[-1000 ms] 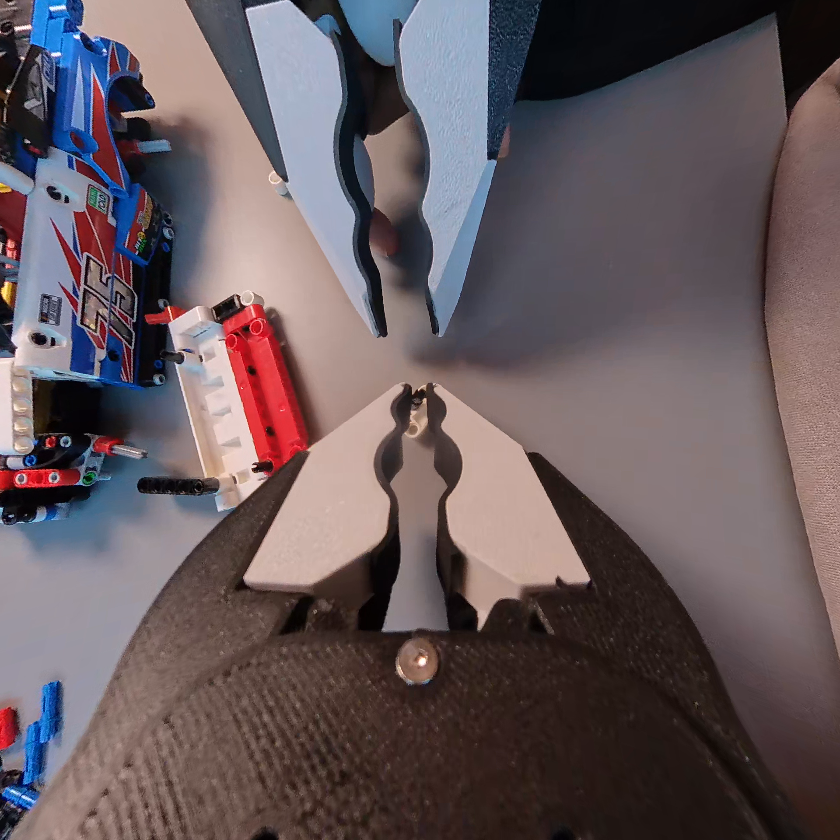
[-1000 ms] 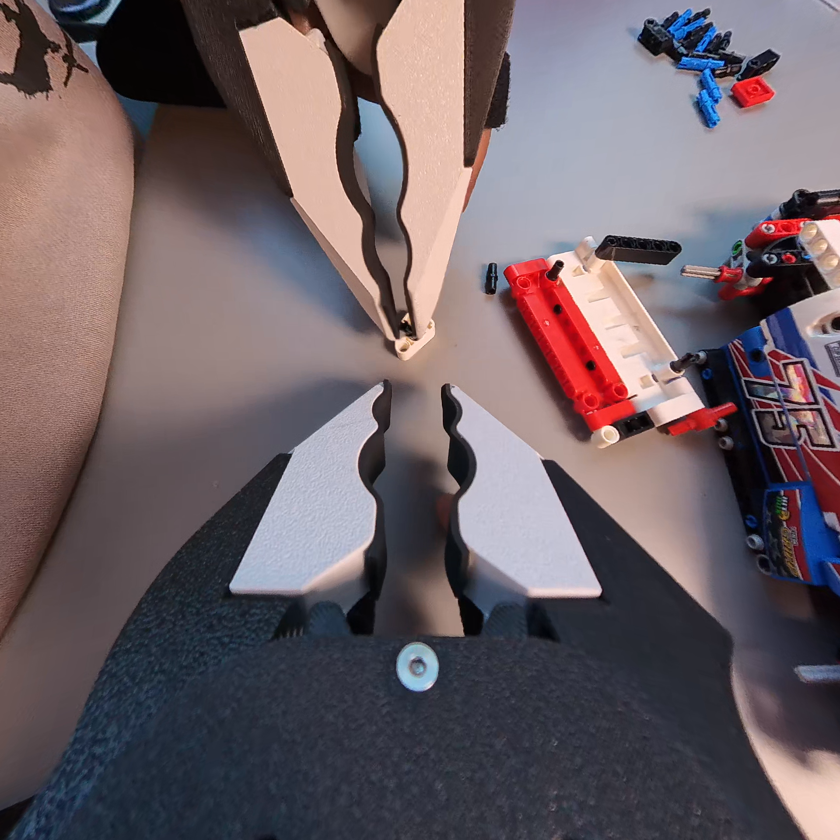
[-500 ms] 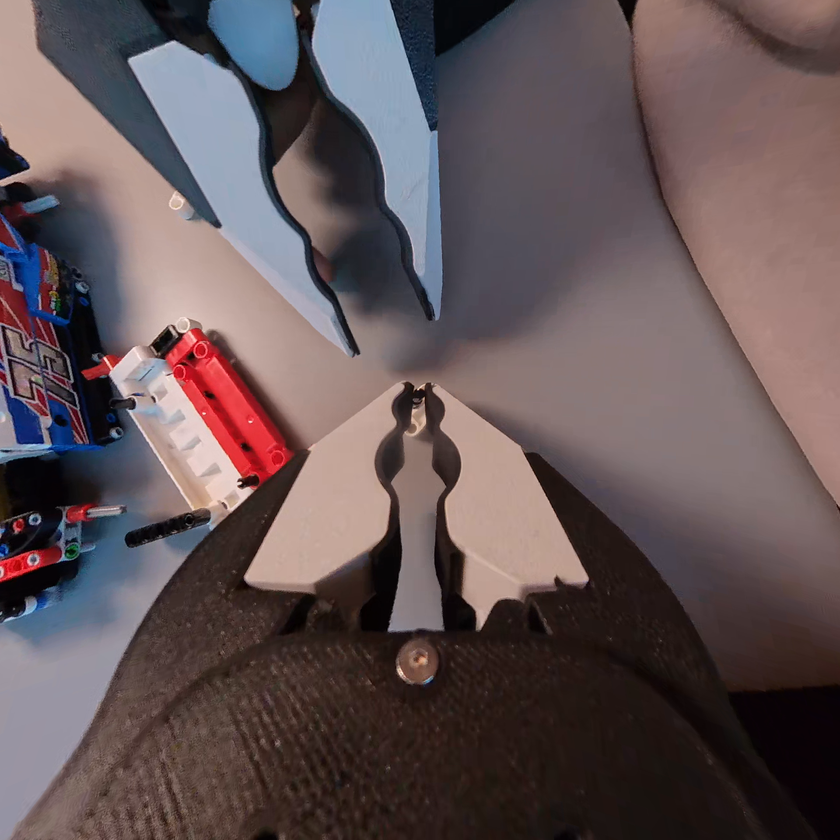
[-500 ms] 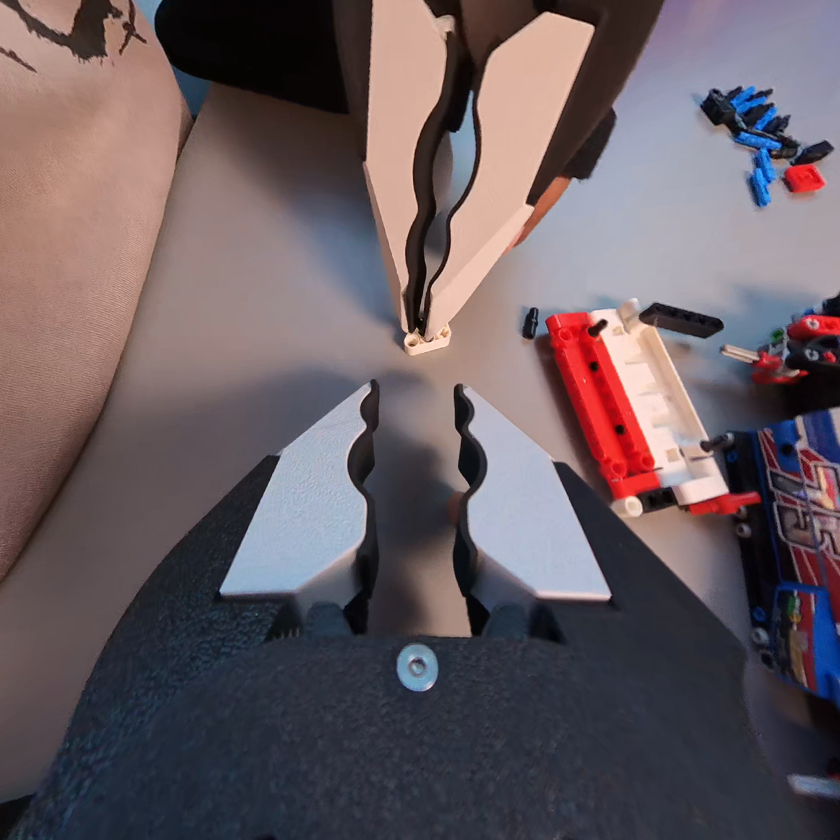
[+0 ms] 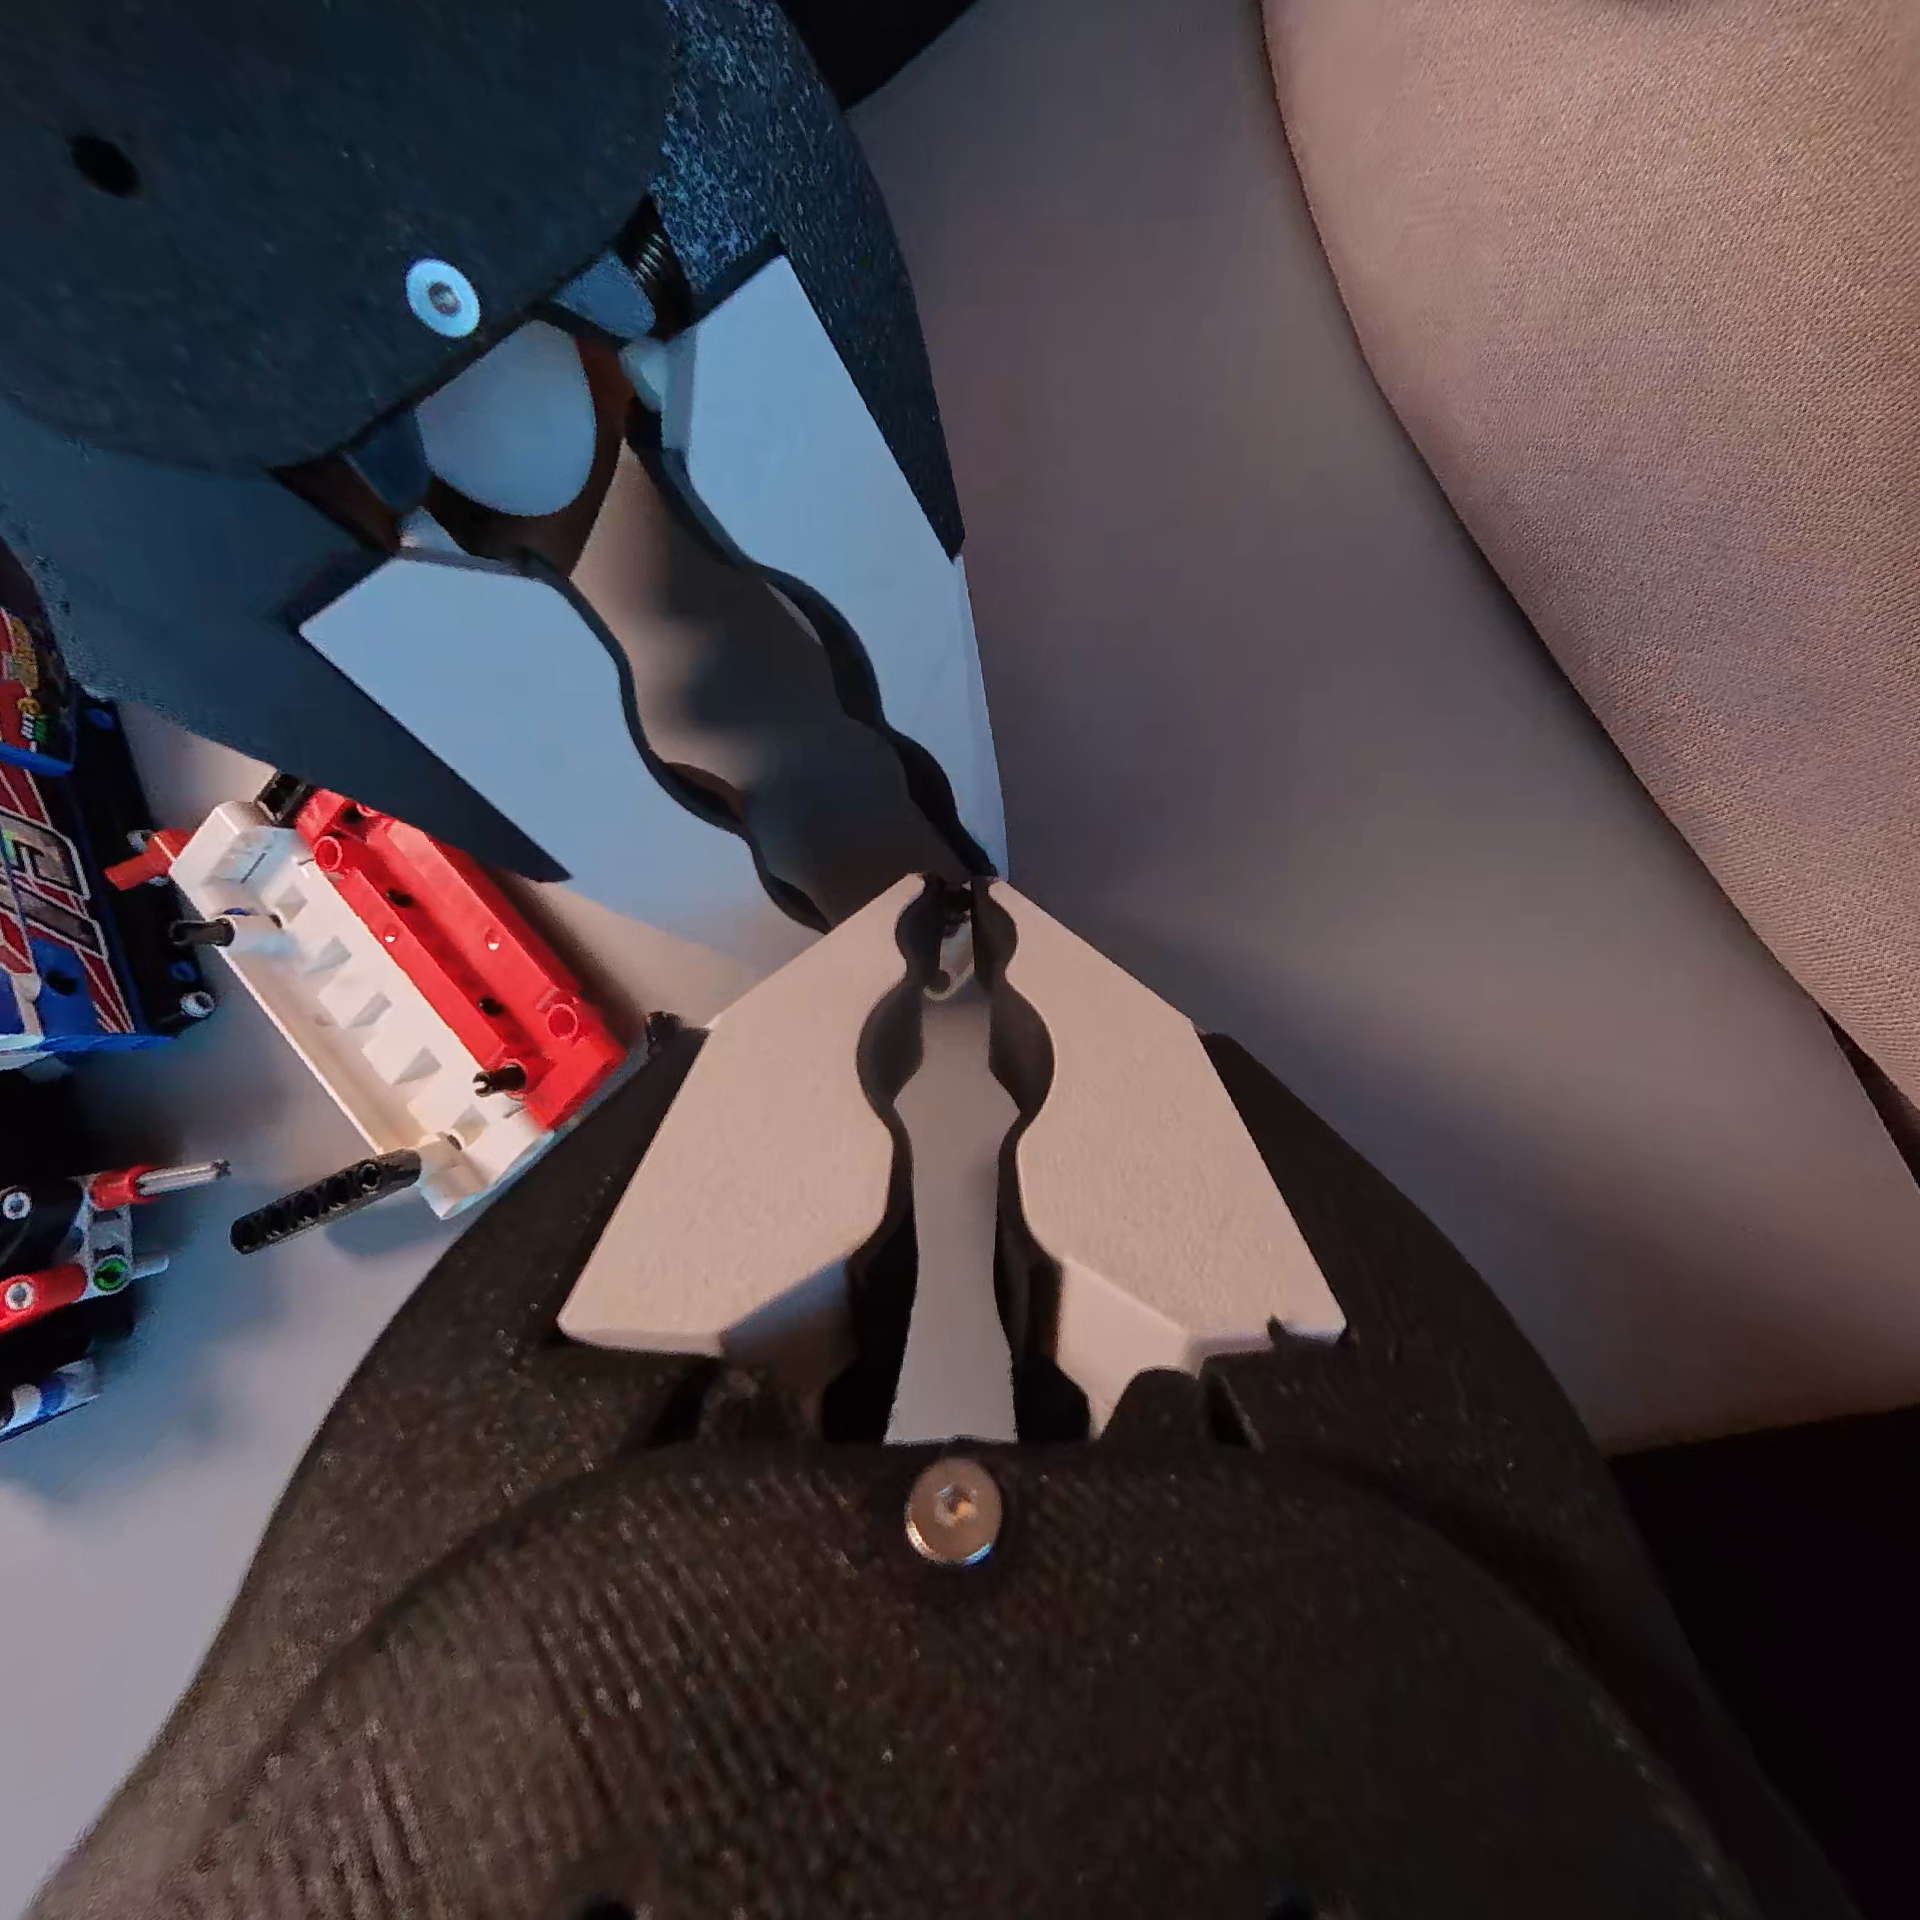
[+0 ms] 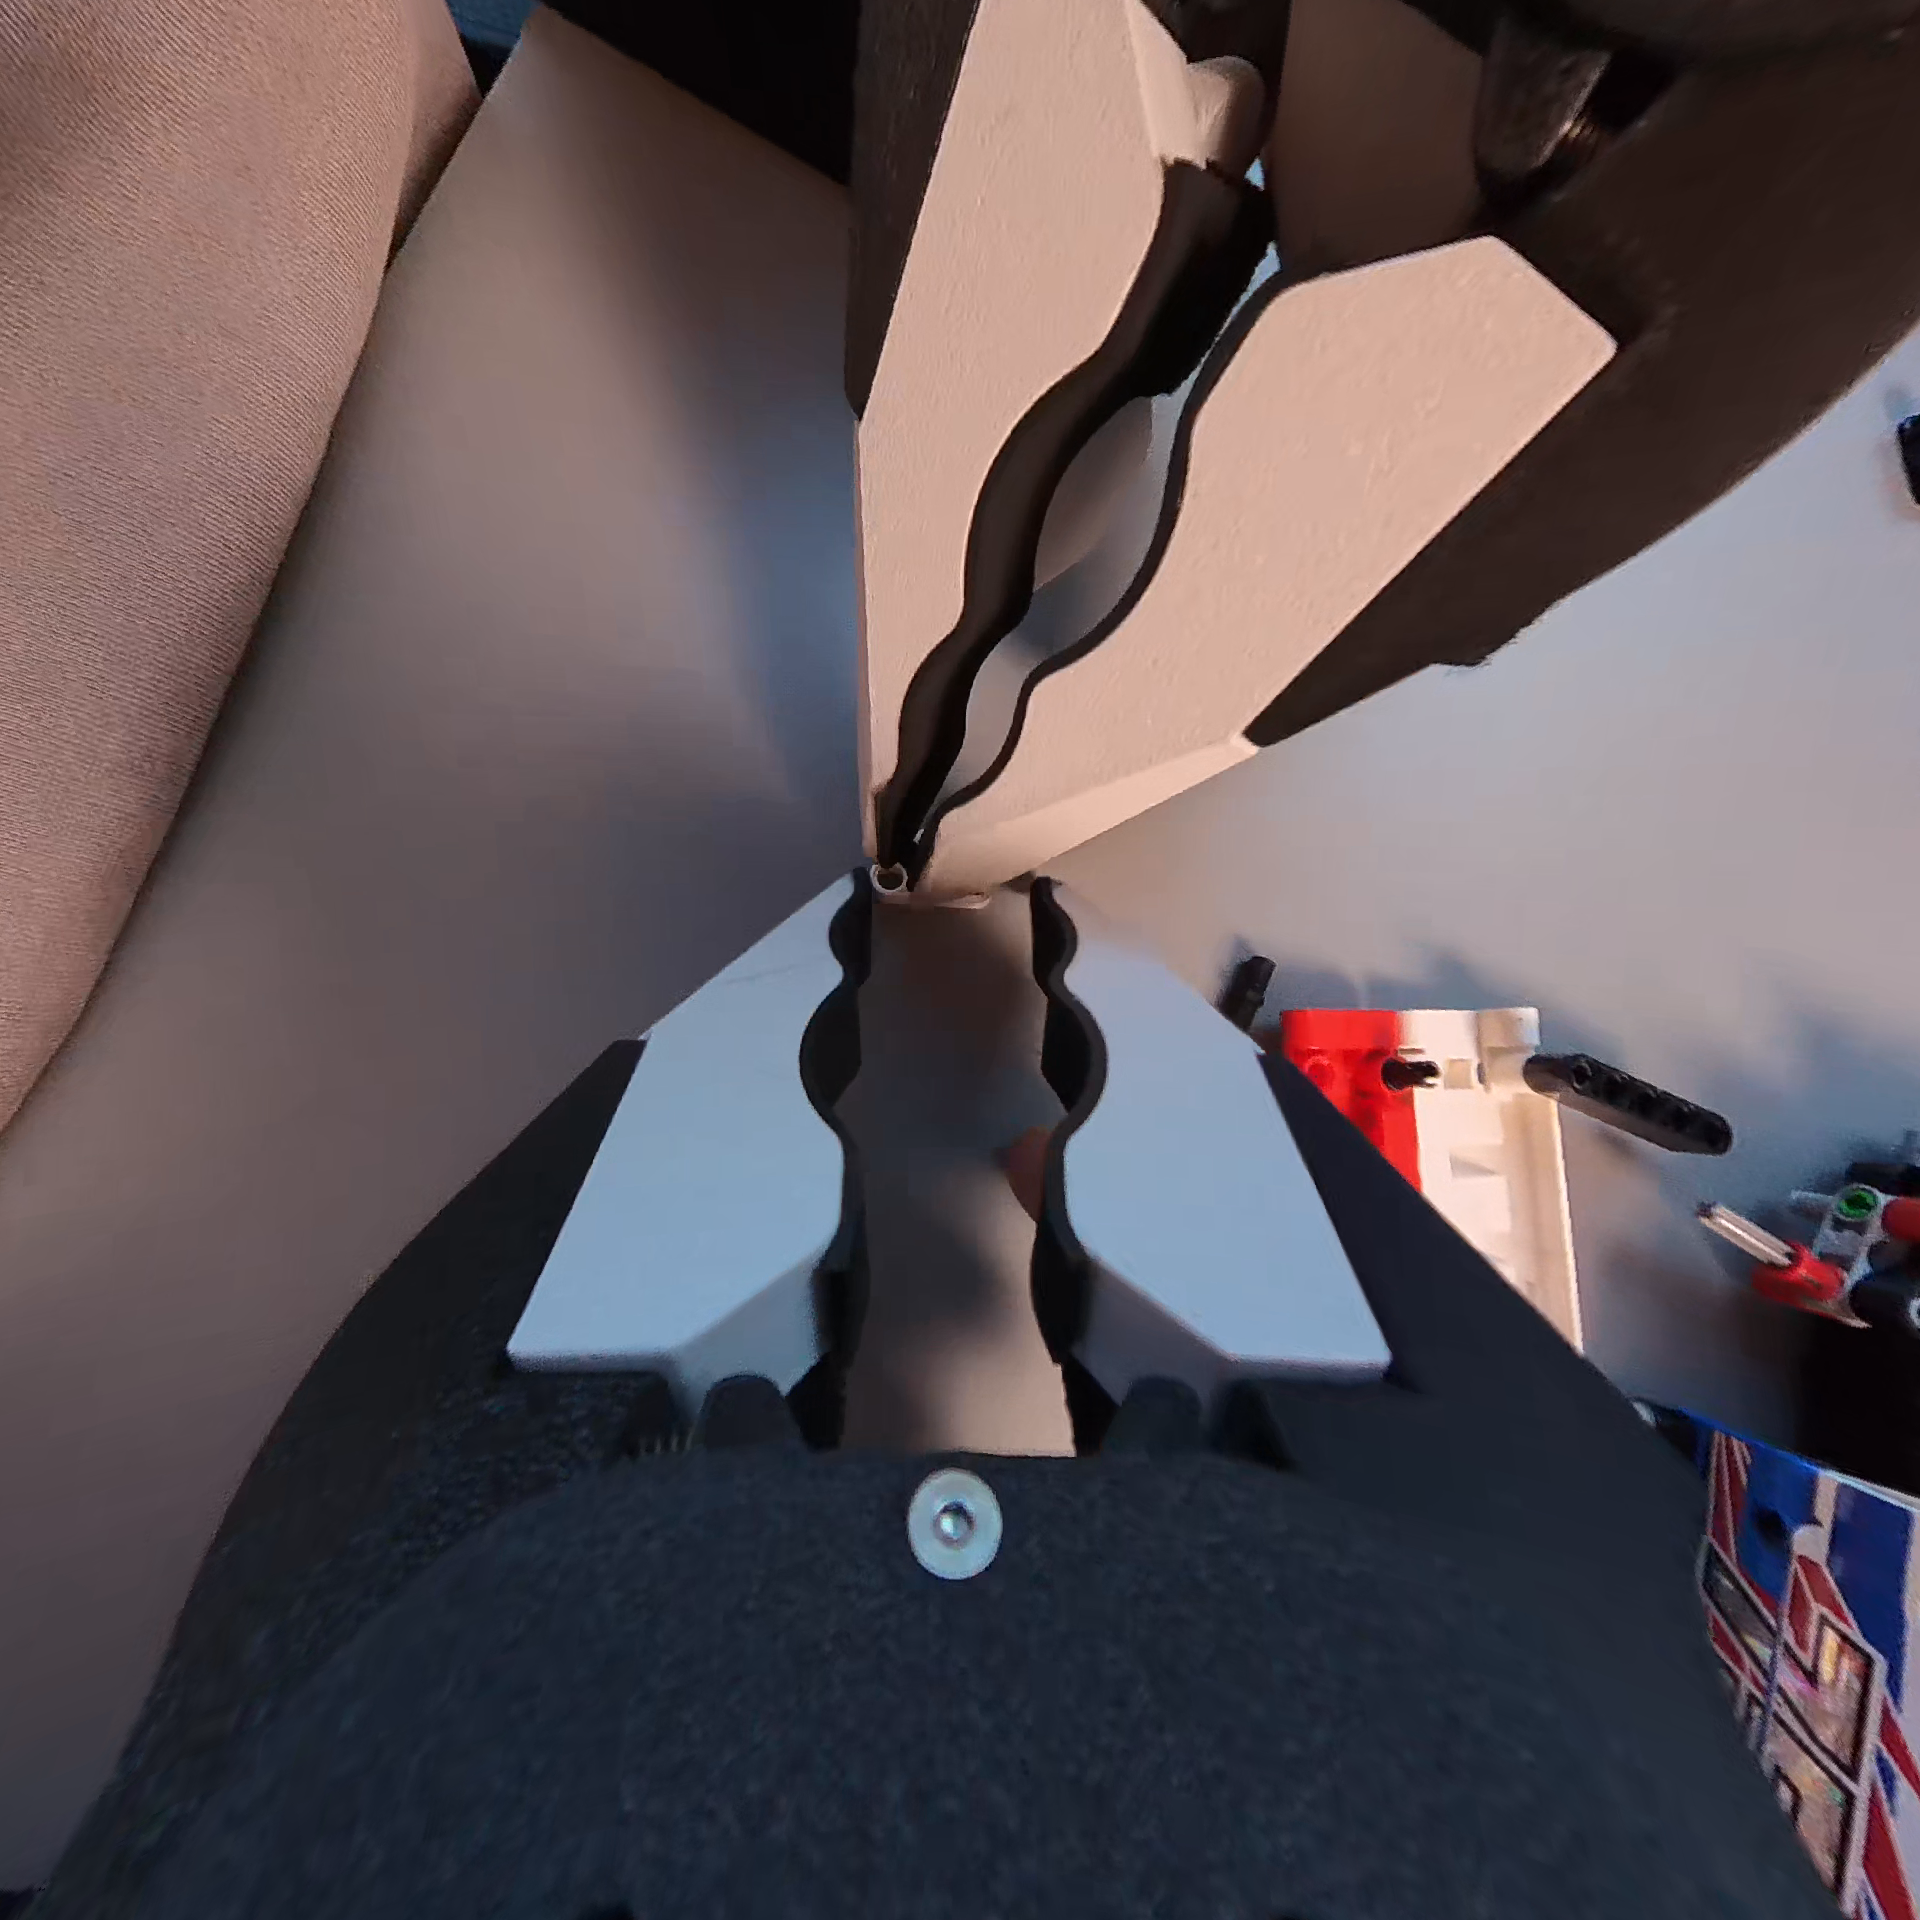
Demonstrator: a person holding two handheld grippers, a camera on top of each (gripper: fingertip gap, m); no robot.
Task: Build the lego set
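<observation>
My left gripper is shut on a small white lego piece at its fingertips, held above the grey table. In the right wrist view the left gripper comes down from the top with the white piece at its tip. My right gripper is open, and its two fingertips reach either side of that piece, tip to tip with the left gripper. In the left wrist view the right gripper enters from the upper left, jaws apart.
A red and white lego assembly with a black beam lies on the table. Beside it are the blue, white and red car body and a red axle sub-assembly. A loose black pin lies nearby. A person's beige clothing borders the table. The grippers are tip to tip, or close to it. The right tips stand about 4 cm off the loose black pin.
The two grippers have closed the gap between them. The right gripper's open tips now meet the white piece in the left gripper. The left gripper has stayed shut.
</observation>
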